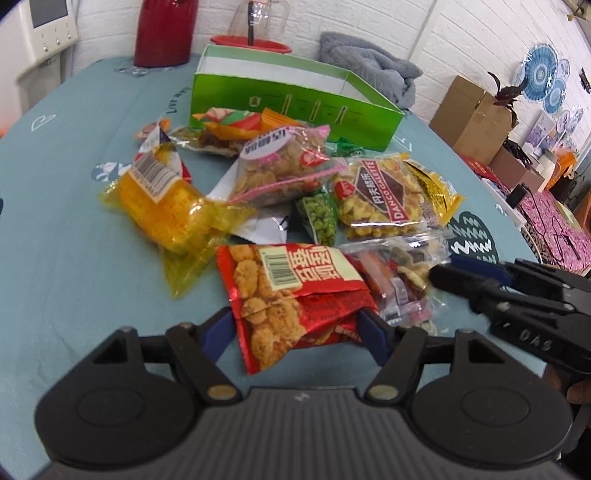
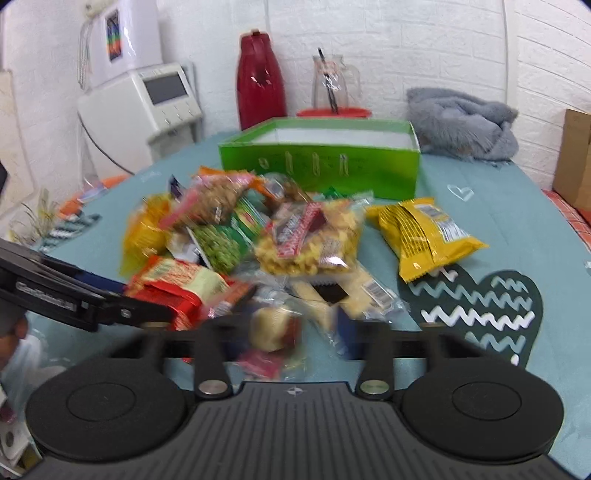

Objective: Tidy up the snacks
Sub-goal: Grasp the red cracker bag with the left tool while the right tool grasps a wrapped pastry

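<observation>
A pile of snack packets lies on the teal tablecloth (image 1: 55,221) in front of an open green box (image 1: 295,107), whose inside looks bare. My left gripper (image 1: 297,328) is shut on a red packet of fried snacks (image 1: 291,291), and its blue pads crumple the packet's near end. My right gripper (image 2: 291,332) grips a clear packet of mixed sweets (image 2: 273,328); in the left wrist view the right gripper (image 1: 443,271) comes in from the right onto that clear packet (image 1: 399,280). A yellow packet (image 2: 424,236) lies apart on the right.
A red jug (image 1: 162,33), a glass jug (image 1: 258,18) and a grey cloth (image 1: 369,62) stand behind the box. Cardboard boxes (image 1: 472,114) are off the table's right side. A white appliance (image 2: 147,103) is at the back left.
</observation>
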Tool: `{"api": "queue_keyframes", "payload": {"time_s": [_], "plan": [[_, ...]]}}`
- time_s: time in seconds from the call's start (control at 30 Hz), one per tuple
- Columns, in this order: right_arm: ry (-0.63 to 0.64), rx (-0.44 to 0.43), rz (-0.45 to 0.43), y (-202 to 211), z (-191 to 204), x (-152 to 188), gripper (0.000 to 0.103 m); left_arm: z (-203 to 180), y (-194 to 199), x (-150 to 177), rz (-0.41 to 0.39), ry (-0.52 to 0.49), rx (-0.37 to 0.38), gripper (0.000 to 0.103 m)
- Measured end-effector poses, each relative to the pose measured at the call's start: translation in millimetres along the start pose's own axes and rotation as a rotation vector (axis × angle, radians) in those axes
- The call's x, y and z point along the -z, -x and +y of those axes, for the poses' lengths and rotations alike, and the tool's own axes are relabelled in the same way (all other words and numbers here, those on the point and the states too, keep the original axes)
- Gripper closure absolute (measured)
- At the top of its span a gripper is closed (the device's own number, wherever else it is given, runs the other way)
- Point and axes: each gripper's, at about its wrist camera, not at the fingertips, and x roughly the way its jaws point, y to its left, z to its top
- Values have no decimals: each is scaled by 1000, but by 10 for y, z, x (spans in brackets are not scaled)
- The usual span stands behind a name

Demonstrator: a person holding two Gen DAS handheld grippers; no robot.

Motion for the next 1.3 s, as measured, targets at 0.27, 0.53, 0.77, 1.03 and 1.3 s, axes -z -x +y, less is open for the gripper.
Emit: {"api": "queue_keyframes", "payload": {"time_s": [0.27,0.53,0.77,1.03,1.3], "plan": [[9,2,14,-4,-6,20,43,-35,147,25,-91,-3,-21,12],[-15,-10,63,-81,4,99,16,2,-18,-85,-21,-20,-30,14],[-7,17,87,-137,-23,138,3,-33,-50,-70,-7,-40,-11,12],[23,22,-8,13,4,61,78,-39,9,-56,-19,-53,-9,25],[-96,-35,13,38,-105,-69,0,-49,41,-37,-49,-54,-45,14]]}}
